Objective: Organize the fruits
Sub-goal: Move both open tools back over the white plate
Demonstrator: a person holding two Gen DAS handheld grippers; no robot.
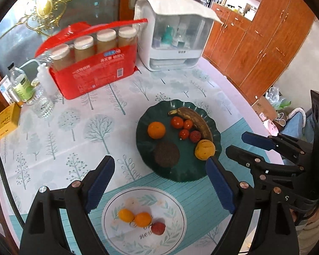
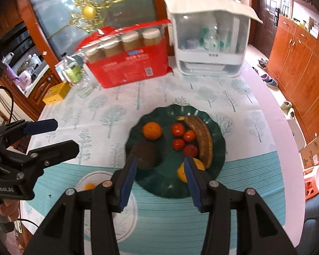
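Observation:
A dark green plate holds a mandarin, three tomatoes, a lychee, a browned banana, a yellow-orange fruit and a dark round fruit. A white floral plate in front holds two small oranges and a lychee. My left gripper is open and empty above the gap between the plates. My right gripper is open and empty over the green plate's near edge.
A red pack of jars, a white plastic cabinet, bottles and a yellow box stand at the table's back. Wooden cupboards line the right wall.

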